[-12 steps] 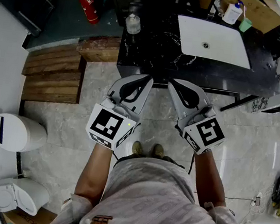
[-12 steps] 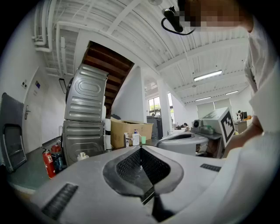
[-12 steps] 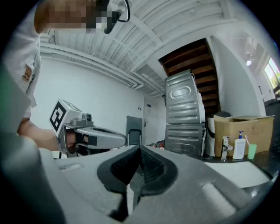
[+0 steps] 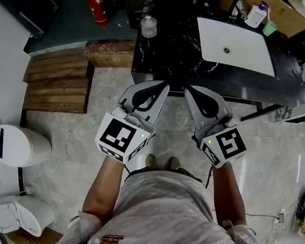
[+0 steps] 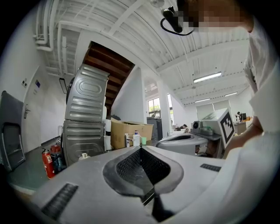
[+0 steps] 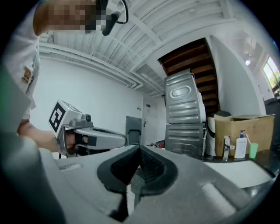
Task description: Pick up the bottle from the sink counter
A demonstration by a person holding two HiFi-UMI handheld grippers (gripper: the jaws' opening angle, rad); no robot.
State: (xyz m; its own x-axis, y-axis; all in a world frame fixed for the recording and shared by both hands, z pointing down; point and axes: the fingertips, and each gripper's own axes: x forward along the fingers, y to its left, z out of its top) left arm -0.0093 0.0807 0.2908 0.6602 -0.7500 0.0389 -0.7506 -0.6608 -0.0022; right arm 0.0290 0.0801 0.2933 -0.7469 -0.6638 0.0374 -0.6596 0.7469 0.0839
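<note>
The black marble worktop (image 4: 167,58) lies ahead, its near edge just beyond both tool tips, with the white basin (image 4: 236,46) filling its right part. The left tool (image 4: 160,87) and right tool (image 4: 193,93) are both closed tight on nothing, so reaching in like this would only knock the target; the jaws need to spread first. The clear bottle (image 4: 148,26) stands upright near the worktop's left edge, where a nudge could tip it off to the floor. A white pump bottle (image 4: 253,14) behind the basin could be mistaken for it. Its label probably carries print, but it is too small to read; only the square black-and-white patterns on the marker cubes (image 4: 121,136) are legible.
</note>
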